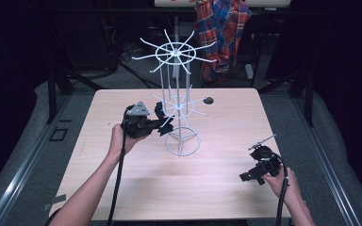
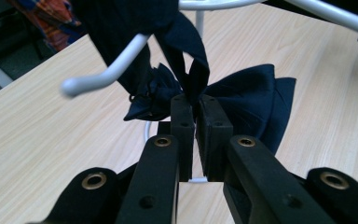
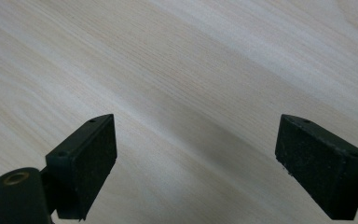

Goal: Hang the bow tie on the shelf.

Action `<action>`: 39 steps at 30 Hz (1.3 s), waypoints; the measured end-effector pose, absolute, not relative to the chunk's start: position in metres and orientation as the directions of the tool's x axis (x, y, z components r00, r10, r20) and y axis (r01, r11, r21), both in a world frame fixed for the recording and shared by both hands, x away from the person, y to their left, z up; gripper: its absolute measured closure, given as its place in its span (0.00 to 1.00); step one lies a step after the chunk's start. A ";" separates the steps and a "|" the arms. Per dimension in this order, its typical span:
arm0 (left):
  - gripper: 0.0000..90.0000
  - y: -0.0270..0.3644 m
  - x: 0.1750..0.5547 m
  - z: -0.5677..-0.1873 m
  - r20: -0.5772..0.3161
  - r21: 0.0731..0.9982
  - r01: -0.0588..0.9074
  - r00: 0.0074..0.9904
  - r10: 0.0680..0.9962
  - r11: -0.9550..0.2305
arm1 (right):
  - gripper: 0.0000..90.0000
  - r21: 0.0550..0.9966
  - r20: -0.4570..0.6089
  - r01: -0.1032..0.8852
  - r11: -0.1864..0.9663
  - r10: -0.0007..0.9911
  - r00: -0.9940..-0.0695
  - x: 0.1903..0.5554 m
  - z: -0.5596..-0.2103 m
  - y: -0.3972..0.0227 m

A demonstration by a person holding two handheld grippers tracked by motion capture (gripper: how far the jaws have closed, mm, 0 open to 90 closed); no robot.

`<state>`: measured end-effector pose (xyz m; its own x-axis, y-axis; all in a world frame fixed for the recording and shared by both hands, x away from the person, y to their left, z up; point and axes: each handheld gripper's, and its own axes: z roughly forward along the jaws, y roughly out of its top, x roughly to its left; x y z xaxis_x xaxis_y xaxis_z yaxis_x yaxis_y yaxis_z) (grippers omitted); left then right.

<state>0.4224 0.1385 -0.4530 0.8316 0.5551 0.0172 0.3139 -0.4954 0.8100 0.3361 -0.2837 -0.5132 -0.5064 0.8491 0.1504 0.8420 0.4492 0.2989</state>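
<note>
1. The left tongs (image 2: 194, 140) pinch the strap of a navy bow tie (image 2: 242, 100) beside a lower arm of the white wire rack (image 1: 178, 106); judging by this, hooking is underway.
2. Lift the strap over the arm's upturned tip (image 2: 72, 86) before releasing.
3. The right tongs (image 3: 196, 158) hang spread above the desk (image 1: 217, 183); they could steady the rack's base.

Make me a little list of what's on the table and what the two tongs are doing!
table: light wood
rack: white wire stand with spoke arms, upright mid-table
bow tie: dark navy, its strap looped over a rack arm
left tongs: shut on the bow tie's strap
right tongs: open, empty, above bare wood
background: plaid cloth hanging behind table
</note>
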 end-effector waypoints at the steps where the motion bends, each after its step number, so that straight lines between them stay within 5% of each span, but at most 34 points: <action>1: 0.95 0.138 0.422 -0.453 0.019 0.810 0.313 0.832 0.555 -0.497 | 0.14 0.299 0.152 0.842 0.449 0.849 -0.507 0.336 -0.513 -0.283; 21: 0.86 0.146 0.419 -0.451 -0.012 0.827 0.325 0.826 0.564 -0.458 | 0.14 0.312 0.147 0.832 0.459 0.842 -0.520 0.336 -0.512 -0.280; 29: 0.59 0.155 0.417 -0.451 -0.034 0.810 0.350 0.829 0.558 -0.470 | 0.14 0.306 0.144 0.830 0.467 0.839 -0.525 0.336 -0.512 -0.279; 39: 0.37 0.170 0.411 -0.452 -0.044 0.790 0.388 0.809 0.587 -0.475 | 0.14 0.297 0.133 0.829 0.474 0.839 -0.527 0.336 -0.512 -0.277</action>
<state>0.4106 0.1700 -0.4515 0.8085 0.5868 -0.0438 0.3879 -0.4755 0.7896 0.3360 -0.2766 -0.5117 -0.5273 0.8392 0.1331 0.8290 0.4738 0.2969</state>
